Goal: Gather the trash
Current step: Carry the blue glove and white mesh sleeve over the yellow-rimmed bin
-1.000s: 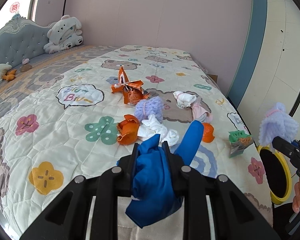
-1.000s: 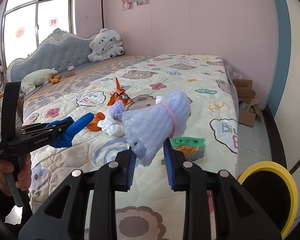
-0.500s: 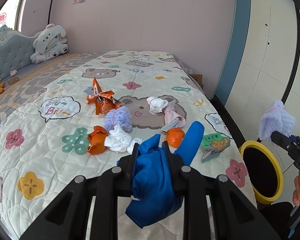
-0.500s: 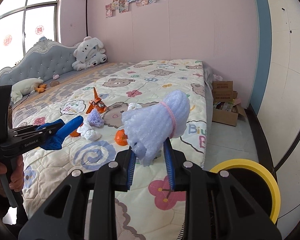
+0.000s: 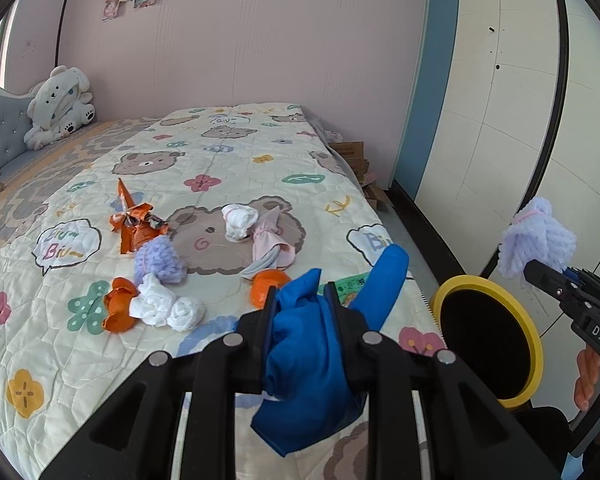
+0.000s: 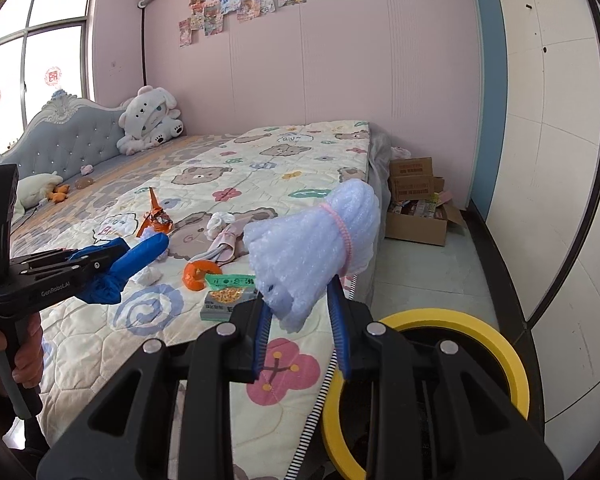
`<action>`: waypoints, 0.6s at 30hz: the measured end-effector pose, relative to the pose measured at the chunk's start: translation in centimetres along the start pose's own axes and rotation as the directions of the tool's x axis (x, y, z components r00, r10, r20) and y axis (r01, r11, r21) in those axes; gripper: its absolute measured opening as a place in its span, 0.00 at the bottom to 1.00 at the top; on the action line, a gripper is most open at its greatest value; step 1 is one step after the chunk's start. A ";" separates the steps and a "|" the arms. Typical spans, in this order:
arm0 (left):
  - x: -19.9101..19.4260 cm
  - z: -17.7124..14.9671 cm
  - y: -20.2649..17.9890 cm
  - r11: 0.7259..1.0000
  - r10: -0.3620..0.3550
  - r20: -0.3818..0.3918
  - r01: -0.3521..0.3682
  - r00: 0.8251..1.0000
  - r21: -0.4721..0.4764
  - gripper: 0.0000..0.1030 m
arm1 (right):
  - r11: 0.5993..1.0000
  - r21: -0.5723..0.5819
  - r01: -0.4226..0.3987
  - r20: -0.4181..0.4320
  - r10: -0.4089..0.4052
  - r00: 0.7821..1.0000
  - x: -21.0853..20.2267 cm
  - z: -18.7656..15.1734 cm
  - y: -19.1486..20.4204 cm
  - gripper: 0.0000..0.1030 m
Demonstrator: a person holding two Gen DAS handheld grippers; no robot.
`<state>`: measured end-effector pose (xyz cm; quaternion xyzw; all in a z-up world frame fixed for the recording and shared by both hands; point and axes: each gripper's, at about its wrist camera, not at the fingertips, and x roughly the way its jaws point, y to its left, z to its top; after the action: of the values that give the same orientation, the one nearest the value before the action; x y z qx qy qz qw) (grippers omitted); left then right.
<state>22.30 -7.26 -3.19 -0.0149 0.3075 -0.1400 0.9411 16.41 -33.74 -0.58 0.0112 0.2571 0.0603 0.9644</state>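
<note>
Right hand-held gripper [image 6: 298,308] clamped on lilac bundle [image 6: 316,240] above yellow-rimmed bin [image 6: 496,344], bed [image 6: 260,168] alongside.

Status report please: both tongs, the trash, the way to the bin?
Left tongs shut on blue bundle. Right tongs shut on bubble wrap wad. Yellow-rimmed bin open beside bed, nothing in the way.

Blue cloth [image 5: 312,364]; lilac bubble-wrap bundle [image 6: 316,240], pink band; yellow-rimmed bin [image 6: 452,322]; bear-and-flower quilt [image 5: 228,152].
</note>
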 end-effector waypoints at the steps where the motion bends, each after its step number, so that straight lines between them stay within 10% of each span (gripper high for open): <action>1: 0.2 0.2 -0.6 1.000 -0.007 -0.001 0.007 1.000 0.007 0.21 | 1.000 0.006 0.008 0.002 -0.008 1.000 -0.2 0.0 -0.6 0.25; 18: 3.5 1.4 -8.8 0.987 -0.116 -0.039 0.119 0.993 0.106 0.21 | 0.991 0.083 0.102 0.014 -0.103 0.995 -2.1 -0.8 -7.3 0.26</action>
<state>23.62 -16.74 -3.10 0.0202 0.3134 -0.2118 0.9255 15.02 -41.27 -0.65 0.0381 0.2510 0.0001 0.9672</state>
